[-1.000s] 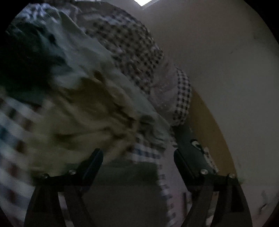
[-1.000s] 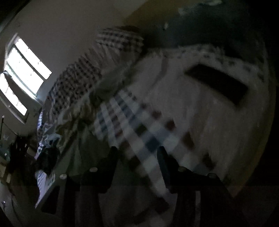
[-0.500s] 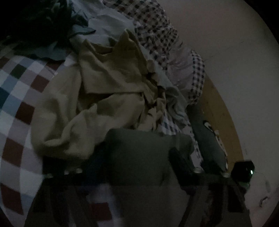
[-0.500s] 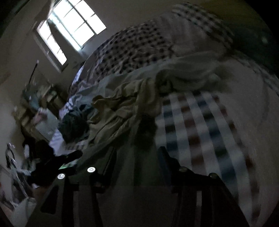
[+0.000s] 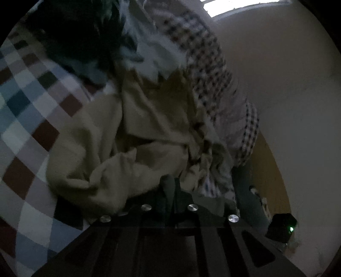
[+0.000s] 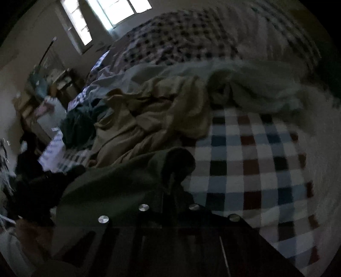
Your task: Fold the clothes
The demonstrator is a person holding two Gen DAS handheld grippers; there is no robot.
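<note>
A dark olive-green garment (image 6: 119,183) lies at the near edge of a bed covered in a checked sheet (image 6: 245,170). In the right wrist view my right gripper (image 6: 170,181) has its jaws closing tight on a raised fold of this garment. In the left wrist view my left gripper (image 5: 170,198) is likewise closing, and a ridge of the same green cloth (image 5: 167,182) is pinched between its fingers. Just beyond both grippers a crumpled beige garment (image 5: 102,153) (image 6: 149,119) lies loose on the sheet.
Behind the beige garment lie a pale blue-grey garment (image 6: 255,89), a dark teal one (image 6: 78,127) and a small-checked duvet (image 6: 181,38). A lit window (image 6: 119,10) and cluttered furniture (image 6: 42,95) stand past the bed. A black device with a green light (image 5: 281,225) sits by the wall.
Both grippers stood open with the green cloth between their fingers and have now closed on it. The left one sank towards the bed. The right view swung round from the headboard to the window.
</note>
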